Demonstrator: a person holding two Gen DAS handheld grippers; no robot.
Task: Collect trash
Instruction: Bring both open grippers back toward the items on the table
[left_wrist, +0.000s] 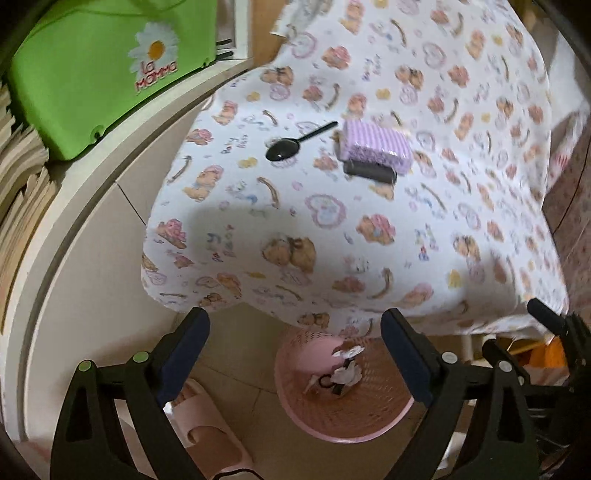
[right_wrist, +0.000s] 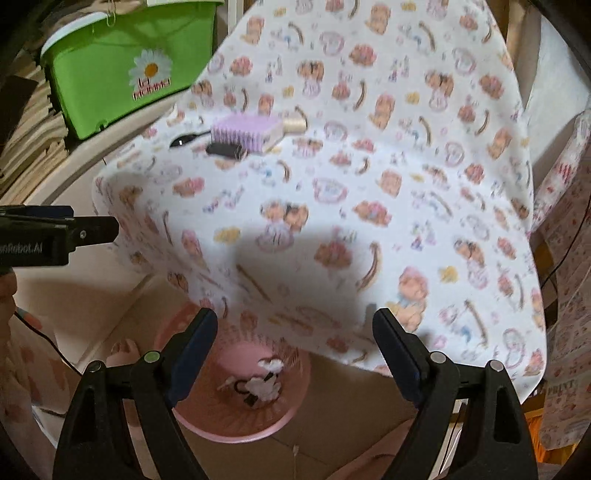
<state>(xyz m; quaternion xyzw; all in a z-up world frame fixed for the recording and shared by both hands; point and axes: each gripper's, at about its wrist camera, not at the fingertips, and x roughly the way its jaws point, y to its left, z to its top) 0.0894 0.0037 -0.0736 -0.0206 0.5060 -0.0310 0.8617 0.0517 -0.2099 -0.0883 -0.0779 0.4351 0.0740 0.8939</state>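
Both grippers hang spread and empty above the round pink plastic mesh basket (left_wrist: 343, 387).

Crumpled white trash (left_wrist: 345, 371) lies inside it, between the left gripper (left_wrist: 295, 354) jaws; the right gripper (right_wrist: 295, 350) is likewise released. Beyond the jaws, a black plastic spoon (left_wrist: 295, 142) rests on the bear-print tablecloth (left_wrist: 332, 229).

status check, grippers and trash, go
Left gripper and right gripper open, empty. Bin on floor holds scraps. Spoon, purple pack on table. Nothing blocking.
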